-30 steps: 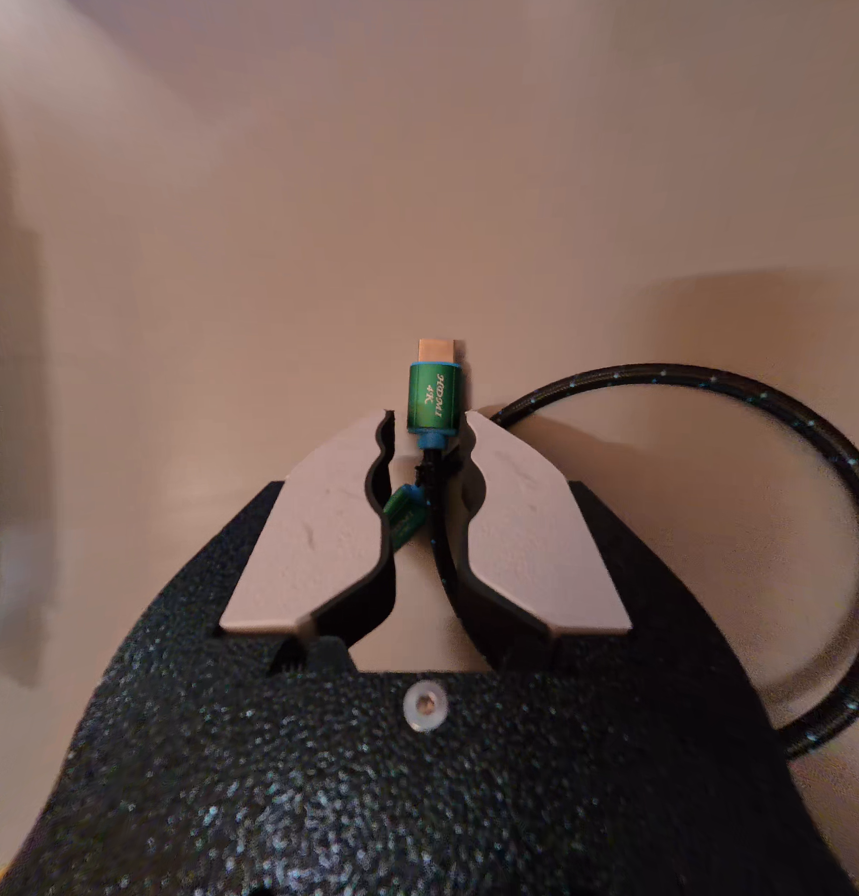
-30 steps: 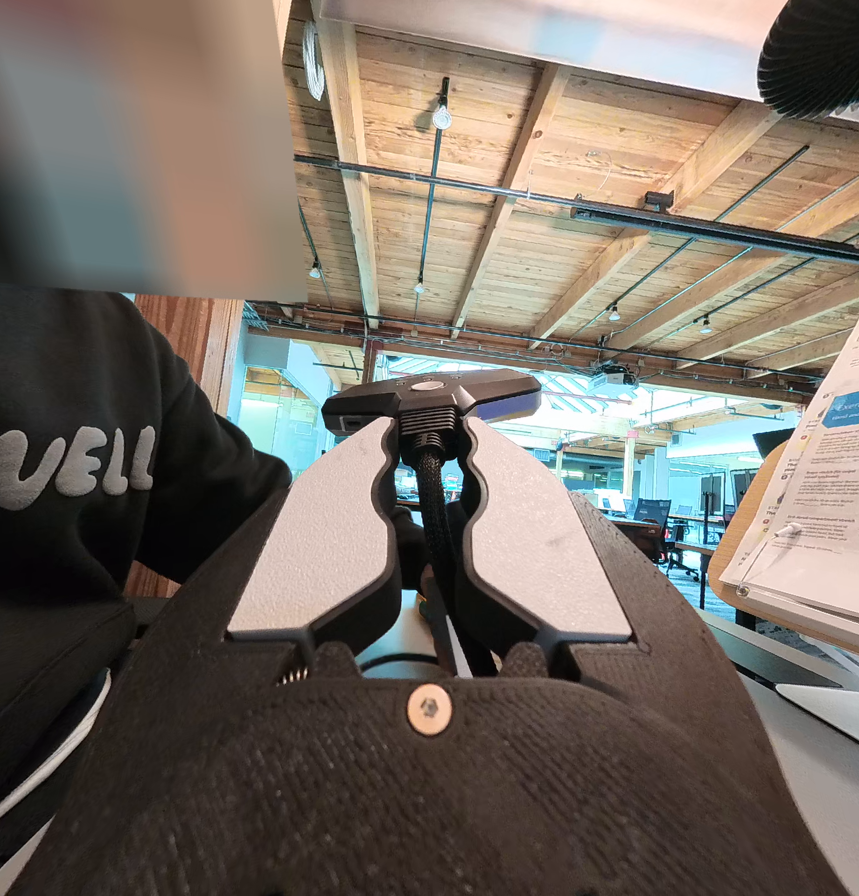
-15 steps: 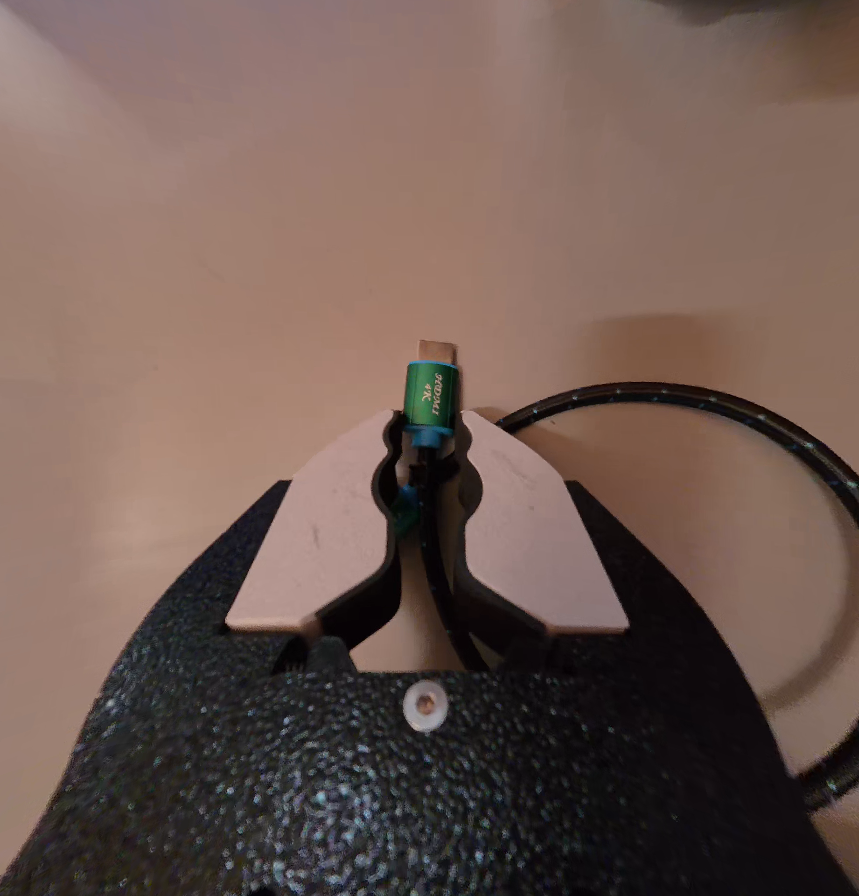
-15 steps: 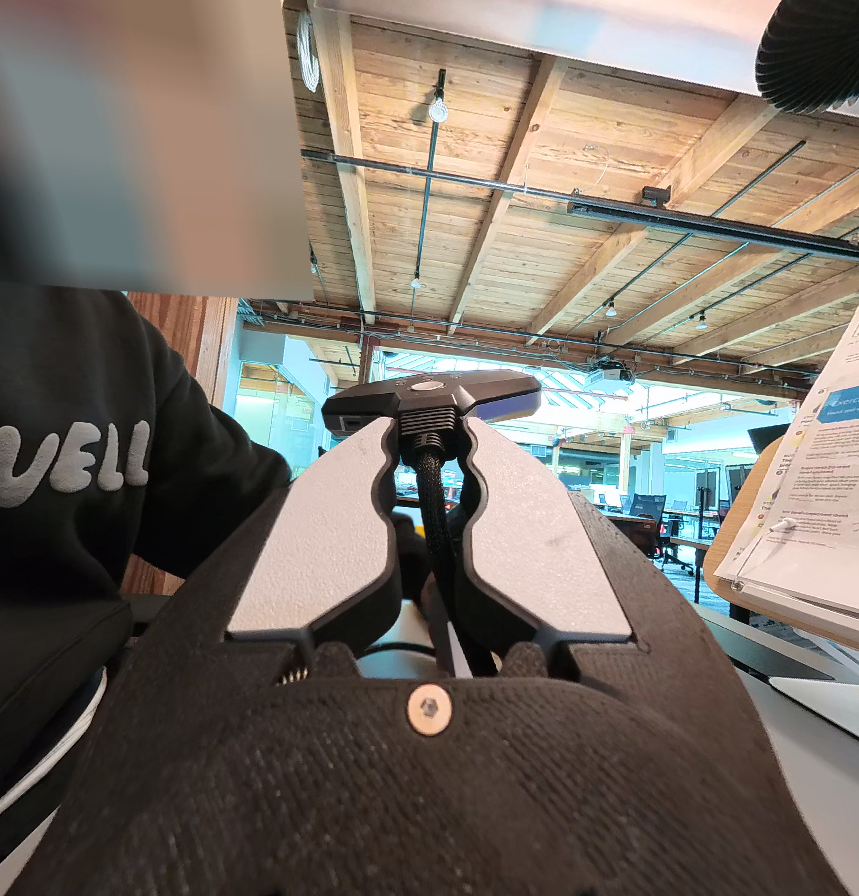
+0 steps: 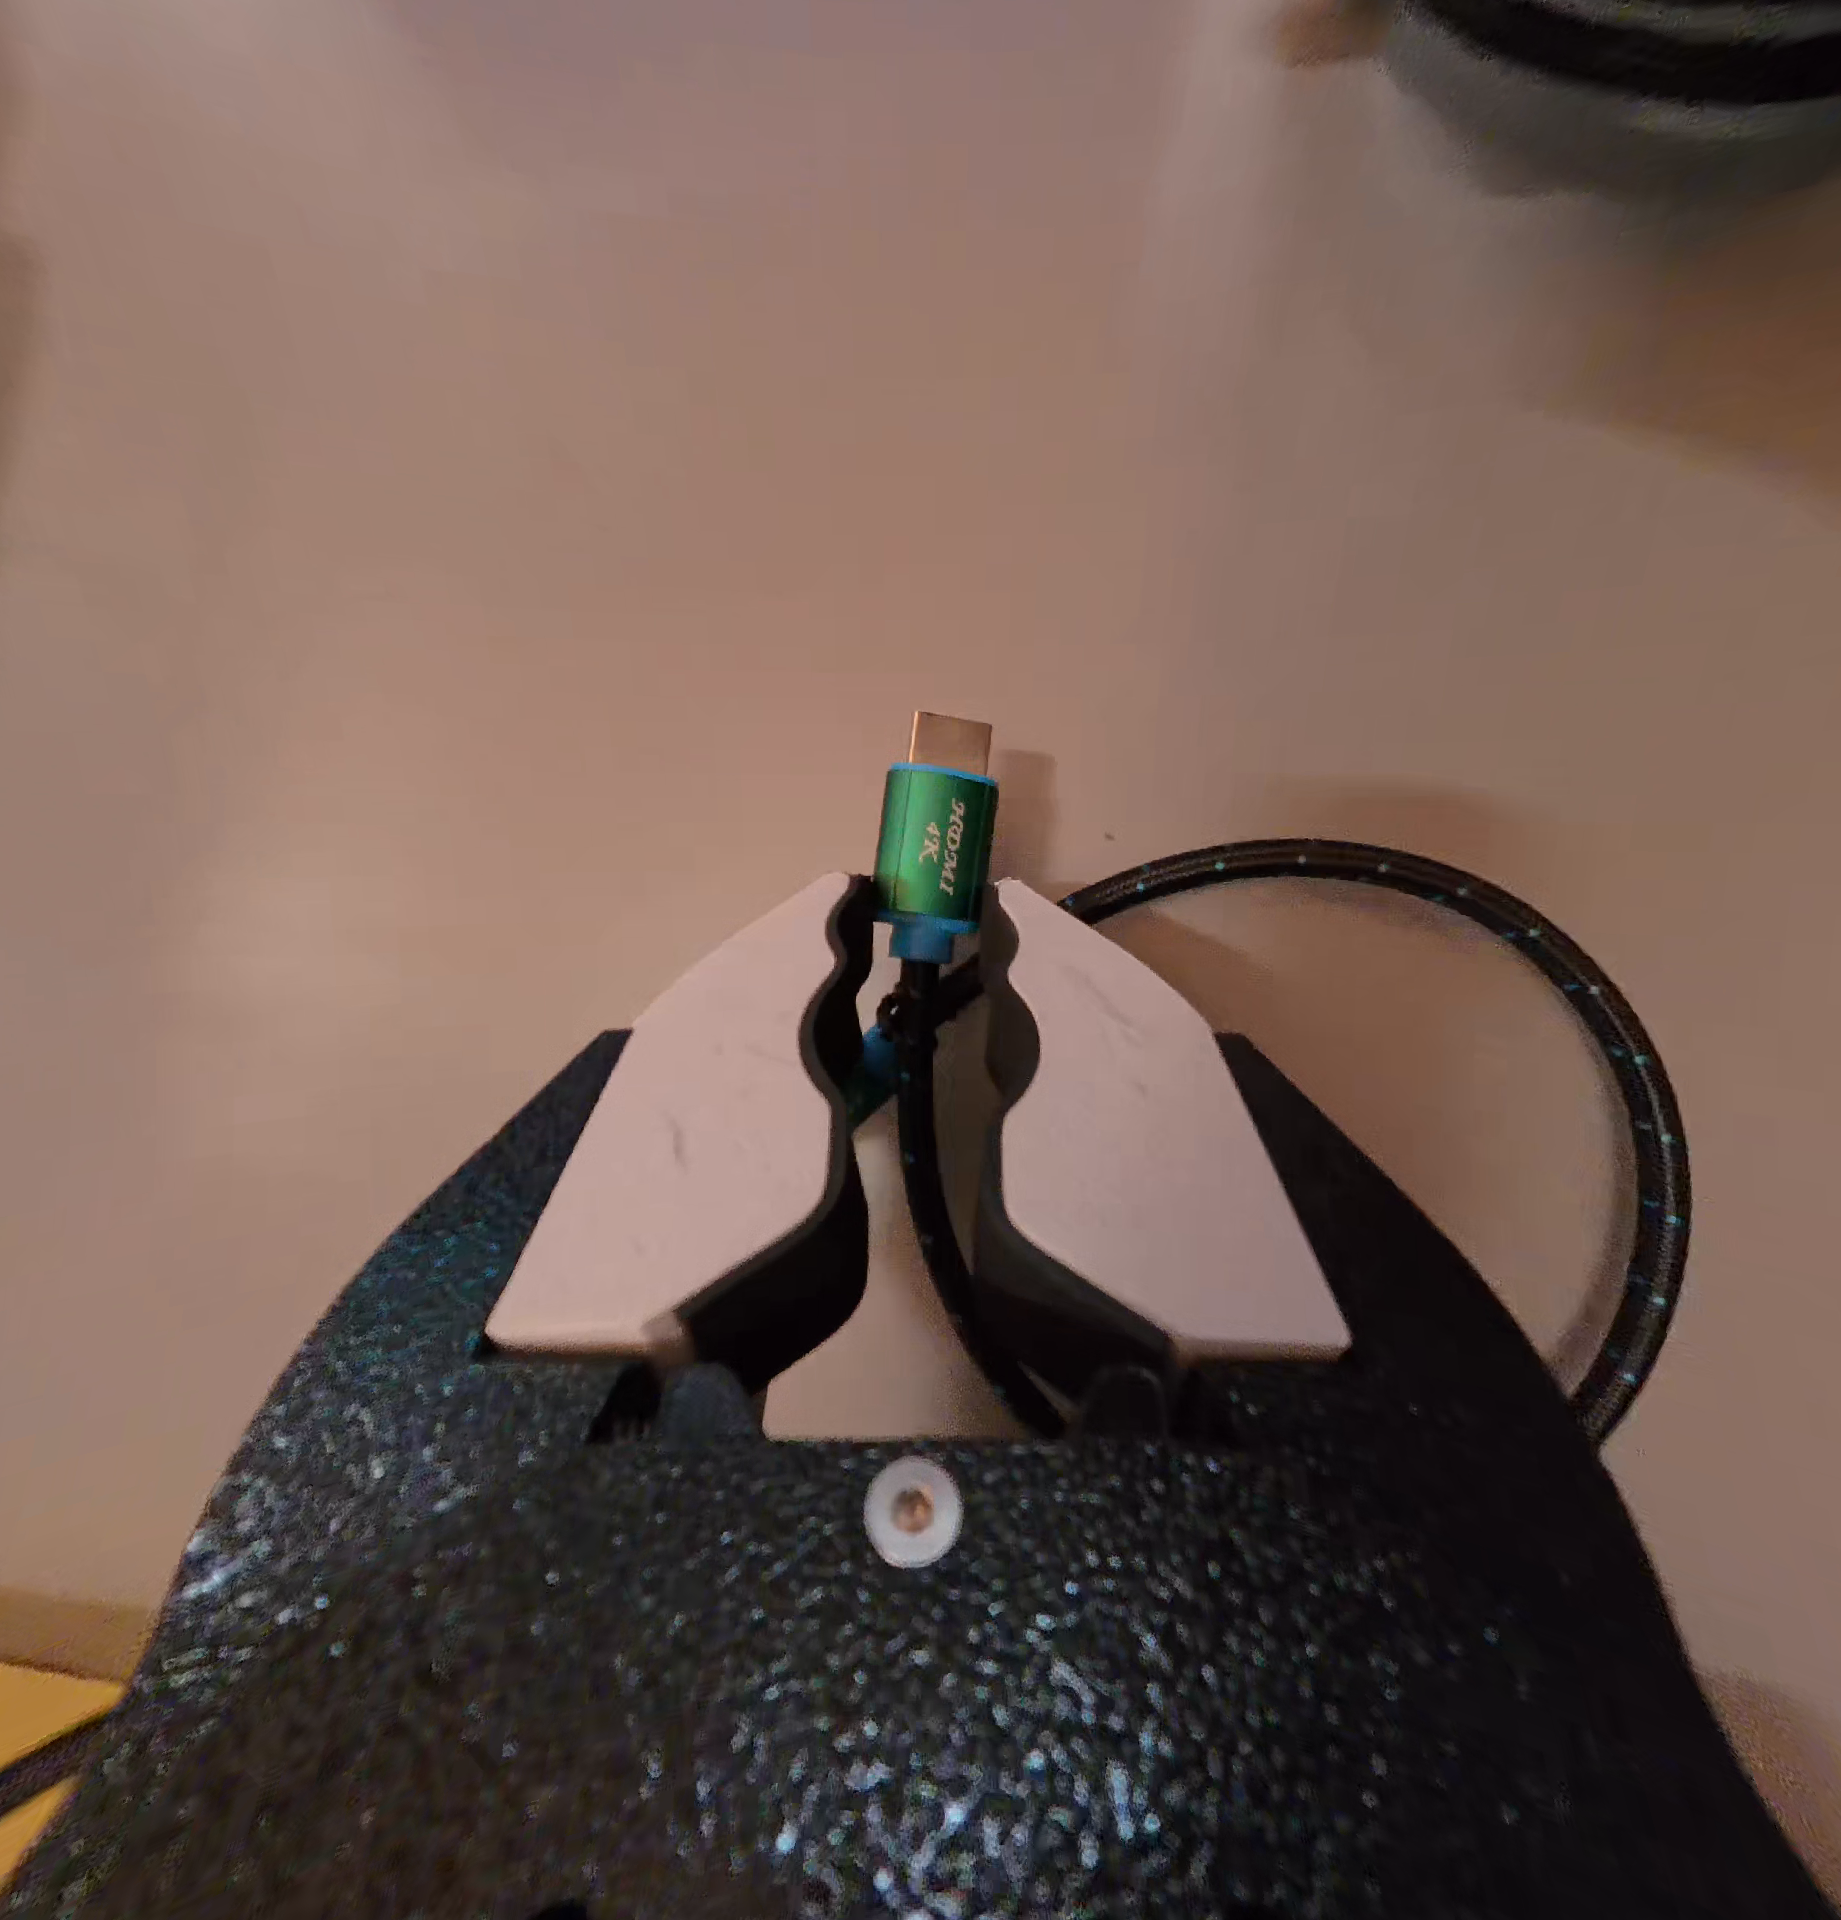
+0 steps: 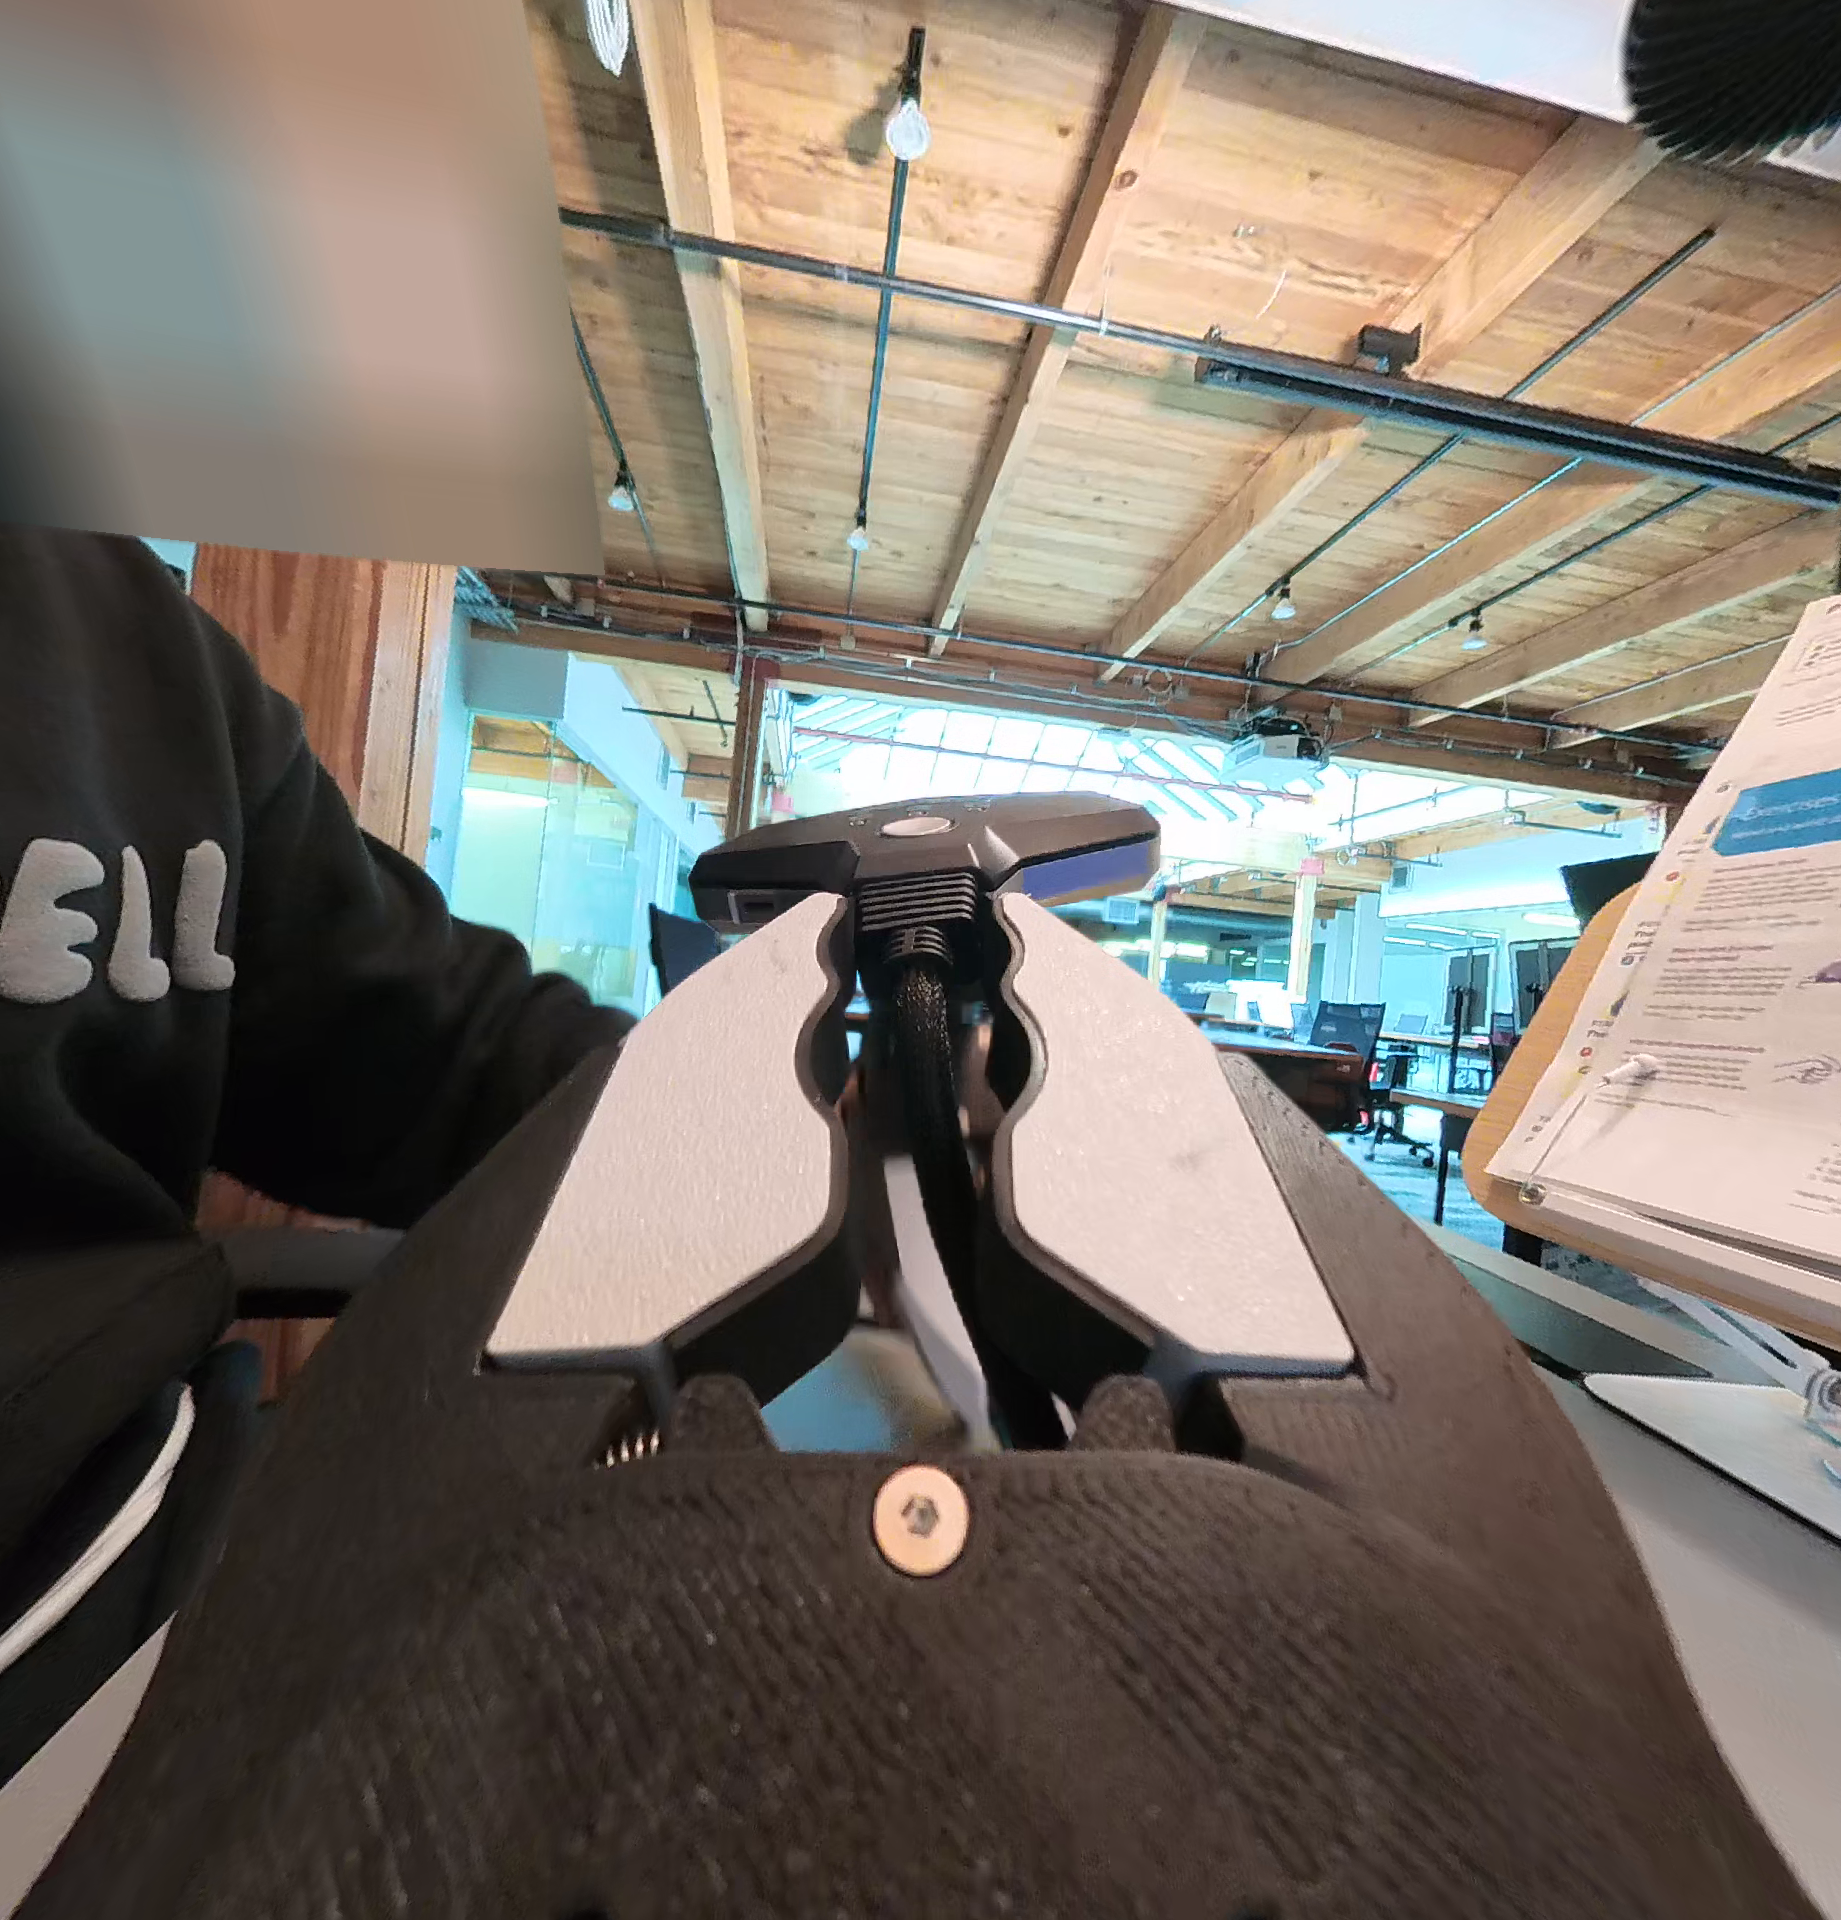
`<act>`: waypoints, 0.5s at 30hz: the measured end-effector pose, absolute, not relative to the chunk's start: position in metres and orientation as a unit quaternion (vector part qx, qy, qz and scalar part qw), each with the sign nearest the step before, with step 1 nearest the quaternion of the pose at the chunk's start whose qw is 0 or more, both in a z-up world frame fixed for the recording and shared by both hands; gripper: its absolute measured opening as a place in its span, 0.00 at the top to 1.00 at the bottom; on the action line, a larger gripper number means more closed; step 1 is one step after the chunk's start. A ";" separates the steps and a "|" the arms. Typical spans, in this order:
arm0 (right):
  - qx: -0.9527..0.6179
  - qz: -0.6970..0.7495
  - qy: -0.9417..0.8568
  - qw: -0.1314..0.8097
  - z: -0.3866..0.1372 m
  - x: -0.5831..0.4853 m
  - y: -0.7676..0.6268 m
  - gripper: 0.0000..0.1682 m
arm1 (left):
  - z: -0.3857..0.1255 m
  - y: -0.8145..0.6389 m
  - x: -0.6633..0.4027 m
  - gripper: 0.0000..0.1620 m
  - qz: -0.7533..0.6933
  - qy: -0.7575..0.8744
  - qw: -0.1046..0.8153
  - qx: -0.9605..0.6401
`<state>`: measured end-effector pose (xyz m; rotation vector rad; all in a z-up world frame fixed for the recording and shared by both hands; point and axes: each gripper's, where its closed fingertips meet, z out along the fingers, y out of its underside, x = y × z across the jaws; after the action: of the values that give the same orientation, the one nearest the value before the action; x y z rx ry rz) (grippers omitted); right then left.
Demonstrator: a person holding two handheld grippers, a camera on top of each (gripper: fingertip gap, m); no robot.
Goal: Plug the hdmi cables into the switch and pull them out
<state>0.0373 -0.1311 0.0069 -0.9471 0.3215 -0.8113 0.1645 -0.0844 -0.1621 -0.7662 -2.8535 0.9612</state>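
Observation:
My left gripper [image 5: 926,906] is shut on a green HDMI plug [image 5: 935,844] with a gold metal tip that points up and away over the pale tabletop. Its black braided cable [image 5: 1581,1049] loops round to the right and runs back between my fingers. A second green plug [image 5: 870,1081] shows partly between the fingers, lower down. My right gripper [image 6: 921,914] is shut on the ribbed neck of the black HDMI switch [image 6: 926,844] and holds it up in the air. The switch's own black cable [image 6: 931,1049] hangs down between the fingers. An open port [image 6: 750,904] shows on the switch's left side.
A person in a black sweatshirt [image 6: 116,935] sits close at the left of the right wrist view. A stand with printed pages [image 6: 1726,987] is at the right over a grey table [image 6: 1747,1621]. A dark blurred object [image 5: 1622,83] is at the top right of the left wrist view.
The left gripper has moved over the tabletop with the plug, and a dark object has come into view at top right. The right view has tilted slightly, the switch still held.

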 end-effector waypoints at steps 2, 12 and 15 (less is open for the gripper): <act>-0.450 -0.371 0.148 0.799 0.005 0.038 -0.128 0.86 | -0.136 -0.072 0.157 0.88 0.313 -0.912 0.048 -0.262; -0.486 -0.351 0.155 0.786 -0.005 0.046 -0.117 0.86 | -0.029 -0.035 0.132 0.88 0.269 -0.898 0.027 -0.349; -0.494 -0.351 0.161 0.779 -0.009 0.049 -0.116 0.86 | -0.019 -0.029 0.123 0.88 0.242 -0.897 0.017 -0.368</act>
<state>0.0490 -0.1156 -0.0085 -1.0678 0.3476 -0.7581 0.1235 -0.0288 -0.0194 -1.1451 -2.7897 0.7522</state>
